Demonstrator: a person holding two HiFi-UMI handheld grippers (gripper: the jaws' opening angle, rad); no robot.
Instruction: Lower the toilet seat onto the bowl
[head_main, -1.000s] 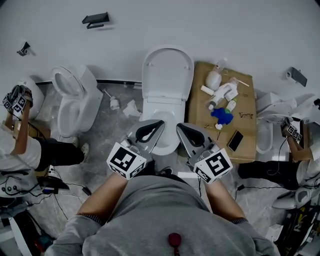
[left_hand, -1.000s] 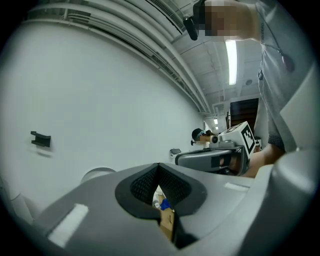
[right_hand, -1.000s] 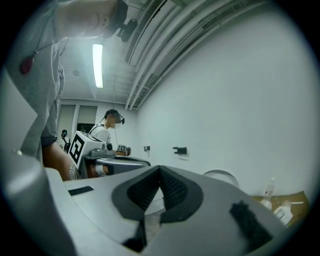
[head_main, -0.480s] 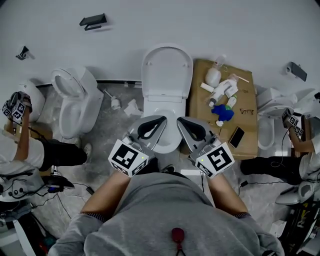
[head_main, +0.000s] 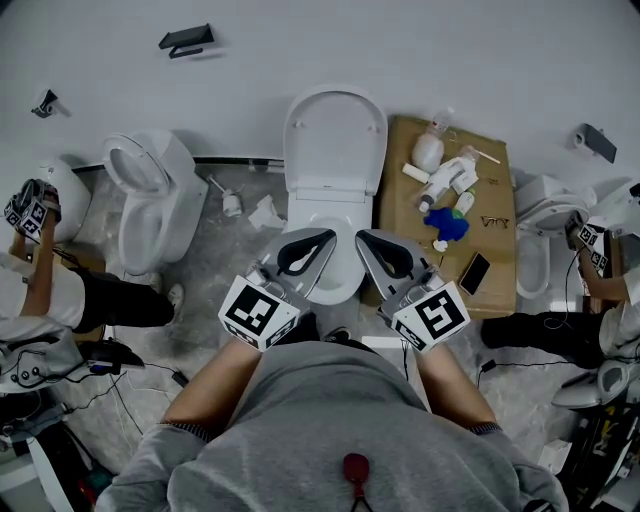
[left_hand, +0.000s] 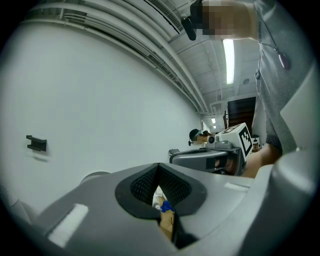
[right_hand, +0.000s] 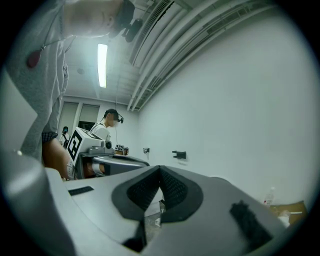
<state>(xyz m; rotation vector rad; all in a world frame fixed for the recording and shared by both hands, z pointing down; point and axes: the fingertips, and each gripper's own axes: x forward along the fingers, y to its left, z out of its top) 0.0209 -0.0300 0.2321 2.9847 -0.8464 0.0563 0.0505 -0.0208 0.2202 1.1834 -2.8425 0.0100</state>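
Wall (head_main: 300, 40); toilet seat (head_main: 335, 140) upright, bowl (head_main: 325, 215) uncovered

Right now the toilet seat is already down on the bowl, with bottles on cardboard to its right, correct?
Not quite. The head view shows the toilet seat raised, leaning back toward the wall, not down on the bowl. The bottles do lie on the cardboard to its right.

1. I see a plain white wall (head_main: 500, 50) with a black bracket (head_main: 188, 40) mounted on it.
2. Floor (head_main: 215, 285) is grey and speckled.
3. Ceiling strip light (left_hand: 229, 60) is on.
4. Cardboard sheet (head_main: 497, 270) lies against the wall.
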